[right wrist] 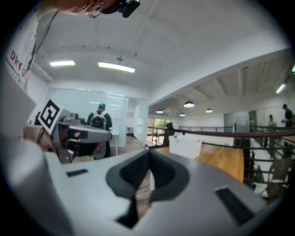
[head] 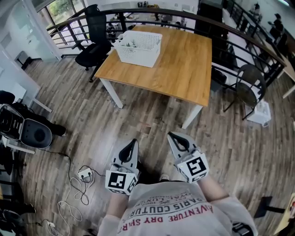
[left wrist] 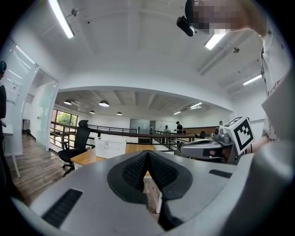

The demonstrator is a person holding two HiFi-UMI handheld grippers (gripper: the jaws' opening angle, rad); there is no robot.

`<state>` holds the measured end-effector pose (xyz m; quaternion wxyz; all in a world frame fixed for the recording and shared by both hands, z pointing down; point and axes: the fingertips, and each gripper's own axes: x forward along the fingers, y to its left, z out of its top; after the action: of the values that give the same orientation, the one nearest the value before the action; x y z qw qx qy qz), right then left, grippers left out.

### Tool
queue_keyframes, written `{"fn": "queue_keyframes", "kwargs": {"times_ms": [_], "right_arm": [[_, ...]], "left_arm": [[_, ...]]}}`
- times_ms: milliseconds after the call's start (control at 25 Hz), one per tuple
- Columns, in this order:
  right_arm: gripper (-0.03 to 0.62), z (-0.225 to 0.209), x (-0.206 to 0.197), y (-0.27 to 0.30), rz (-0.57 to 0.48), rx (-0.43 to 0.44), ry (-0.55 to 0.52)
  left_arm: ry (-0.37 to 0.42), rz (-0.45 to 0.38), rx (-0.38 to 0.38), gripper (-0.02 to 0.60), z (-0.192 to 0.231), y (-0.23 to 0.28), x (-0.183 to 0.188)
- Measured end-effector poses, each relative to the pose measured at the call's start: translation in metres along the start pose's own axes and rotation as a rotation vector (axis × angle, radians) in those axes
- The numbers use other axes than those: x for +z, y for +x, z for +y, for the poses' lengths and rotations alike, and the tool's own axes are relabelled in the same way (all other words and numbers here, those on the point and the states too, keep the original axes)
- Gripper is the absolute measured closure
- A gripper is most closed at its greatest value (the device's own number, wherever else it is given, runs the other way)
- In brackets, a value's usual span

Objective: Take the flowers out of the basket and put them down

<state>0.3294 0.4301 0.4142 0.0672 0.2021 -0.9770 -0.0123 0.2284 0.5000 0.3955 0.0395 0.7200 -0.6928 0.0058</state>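
Observation:
A white perforated basket (head: 138, 46) stands near the far left corner of a wooden table (head: 184, 69); dark green stems barely show inside it, and no flower is clear. I stand well back from the table, both grippers held low over the floor. My left gripper (head: 134, 141) is shut with nothing in it, and so is my right gripper (head: 171, 135). In the left gripper view the pads (left wrist: 136, 168) meet at the tip, with the basket (left wrist: 110, 147) far ahead. In the right gripper view the jaws are closed too, with the basket (right wrist: 184, 145) in the distance.
A black office chair (head: 94, 41) stands left of the table and a round-backed chair (head: 249, 87) to its right. A dark railing (head: 152, 14) runs behind. Cables (head: 78, 184) and black equipment (head: 27, 131) lie on the wooden floor at left. A person (right wrist: 98, 120) stands far off.

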Motion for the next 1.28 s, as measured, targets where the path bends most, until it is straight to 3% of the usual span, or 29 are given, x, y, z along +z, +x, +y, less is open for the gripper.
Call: {"fn": "queue_keyframes", "kwargs": {"times_ms": [280, 640, 960, 1280], "right_arm": [[0.563, -0.012, 0.01, 0.068, 0.001, -0.01, -0.004], [0.563, -0.028, 0.045, 0.229, 0.023, -0.014, -0.015], [0.563, -0.032, 0.069, 0.352, 0.011, -0.089, 0.035], [0.563, -0.041, 0.074, 0.429, 0.04, -0.085, -0.001]], "left_arm": [[-0.018, 0.017, 0.012, 0.566, 0.065, 0.033, 0.001], [-0.029, 0.002, -0.019, 0.566, 0.214, 0.113, 0.033], [-0.001, 0.007, -0.07, 0.566, 0.337, 0.157, 0.053], [-0.037, 0.006, -0.085, 0.566, 0.403, 0.201, 0.046]]}}
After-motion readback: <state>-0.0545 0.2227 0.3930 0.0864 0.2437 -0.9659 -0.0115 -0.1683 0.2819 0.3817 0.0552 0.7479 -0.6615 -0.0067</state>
